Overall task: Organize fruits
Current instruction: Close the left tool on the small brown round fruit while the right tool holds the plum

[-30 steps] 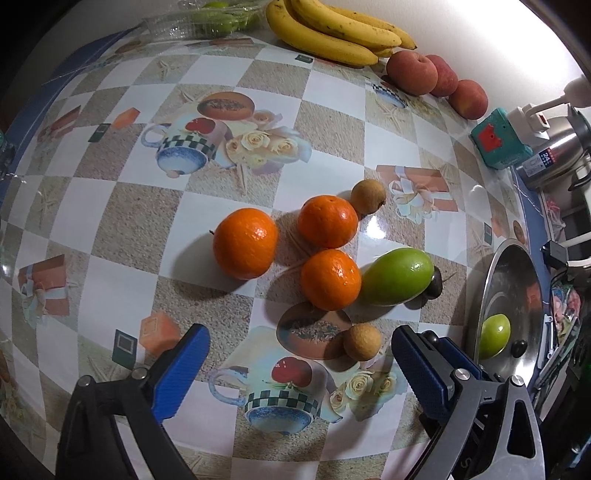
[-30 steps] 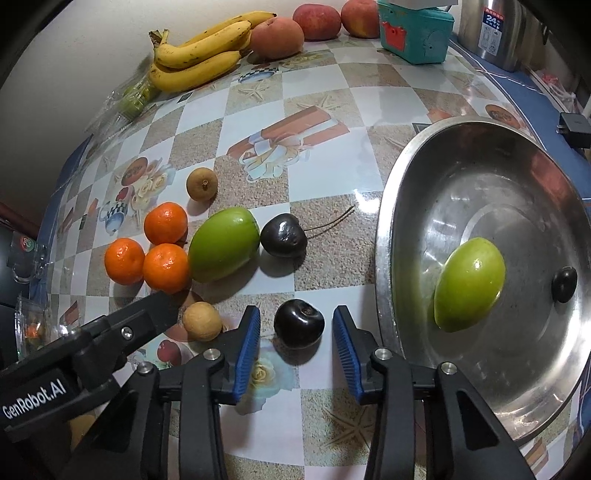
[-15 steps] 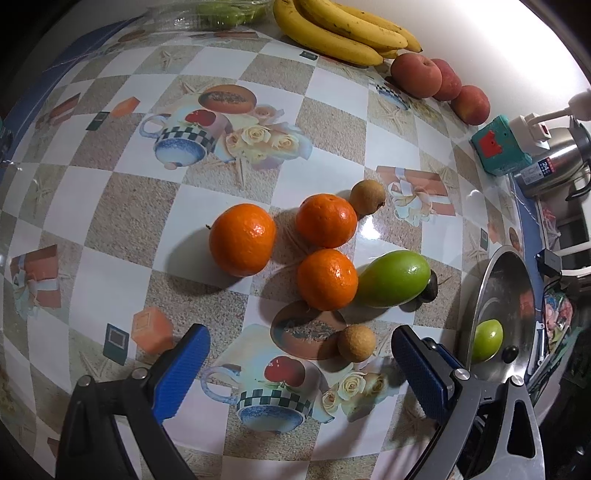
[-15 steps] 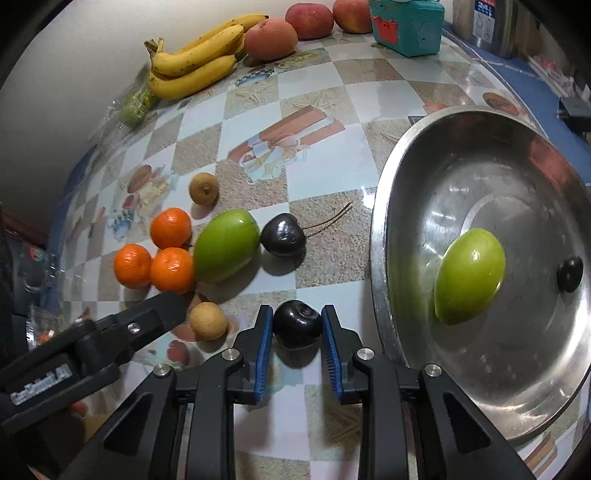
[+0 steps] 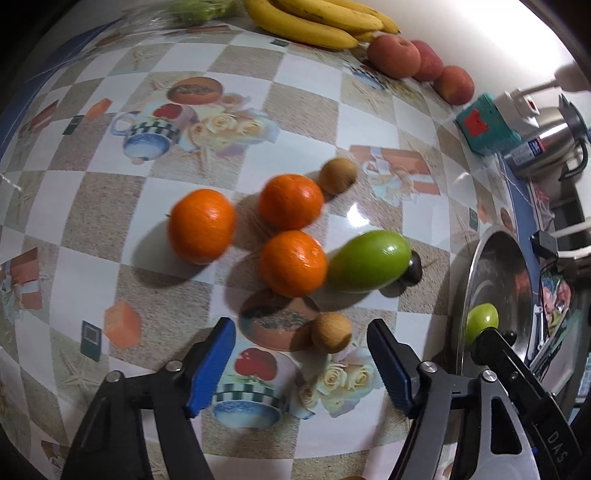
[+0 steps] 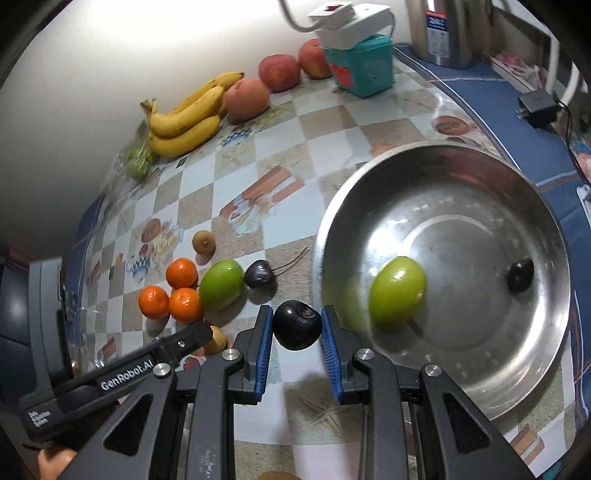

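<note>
the surface (image 5: 303, 110) is covered with a shiny cloth of white and sandy brown squares, with pictures of teapots, cups, roses and gift boxes on it. it has a blue edge (image 6: 491, 99). a bright light makes a white spot on the cloth and lights up the plain pale wall (image 6: 129, 48) behind it. near the wall stand a teal box (image 6: 364, 64) with a white power strip (image 6: 349, 22) on top, and a silver kettle (image 5: 550, 138). a small black plug (image 6: 537, 107) with a wire lies on the blue edge.
</note>
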A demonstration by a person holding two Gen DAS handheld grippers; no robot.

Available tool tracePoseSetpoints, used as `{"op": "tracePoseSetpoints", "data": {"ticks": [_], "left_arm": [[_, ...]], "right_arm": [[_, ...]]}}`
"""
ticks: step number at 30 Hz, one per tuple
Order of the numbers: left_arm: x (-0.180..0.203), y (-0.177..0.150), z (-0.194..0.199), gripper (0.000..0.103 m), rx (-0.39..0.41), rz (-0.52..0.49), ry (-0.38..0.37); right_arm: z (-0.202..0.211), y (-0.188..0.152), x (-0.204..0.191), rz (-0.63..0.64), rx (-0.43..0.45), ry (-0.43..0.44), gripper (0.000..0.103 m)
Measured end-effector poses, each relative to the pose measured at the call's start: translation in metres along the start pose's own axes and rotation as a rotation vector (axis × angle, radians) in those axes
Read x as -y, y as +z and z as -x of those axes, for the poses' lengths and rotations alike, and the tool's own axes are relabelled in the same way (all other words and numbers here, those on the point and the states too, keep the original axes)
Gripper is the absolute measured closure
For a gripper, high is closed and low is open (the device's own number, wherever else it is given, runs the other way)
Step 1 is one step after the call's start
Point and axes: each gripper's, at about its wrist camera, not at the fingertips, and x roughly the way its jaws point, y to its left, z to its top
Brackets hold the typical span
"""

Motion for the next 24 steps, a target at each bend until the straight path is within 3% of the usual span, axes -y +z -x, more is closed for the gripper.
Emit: {"op": "tracePoseSetpoints", "data": {"ticks": [4,9,13,19,24], "left_arm": [[0.013,-0.001,-0.008,0.043,-0.009,-0.022,-0.003],[0.027,-0.002,-0.013,0.048,0.003,-0.060,0.020],[0.033,-0.002,-0.015,0.063,0.015,-0.080,0.054],[0.032,-0.002,-0.016,0.074,0.022,-0.073,0.061],[0.024,-0.002,-0.013,0.075,0.024,-0.060,0.040]], "right_arm": [[0.002,0.000,0.005,-0.005,-0.002,0.005,0.076],[0.003,0.000,0.007,-0.006,0.000,0.010,0.076],[0.005,-0.001,0.011,-0.009,0.002,0.015,0.076],[0.006,-0.001,0.016,-0.026,-0.001,0.018,0.076],[0.007,0.000,0.017,-0.031,0.001,0.029,0.076]]}}
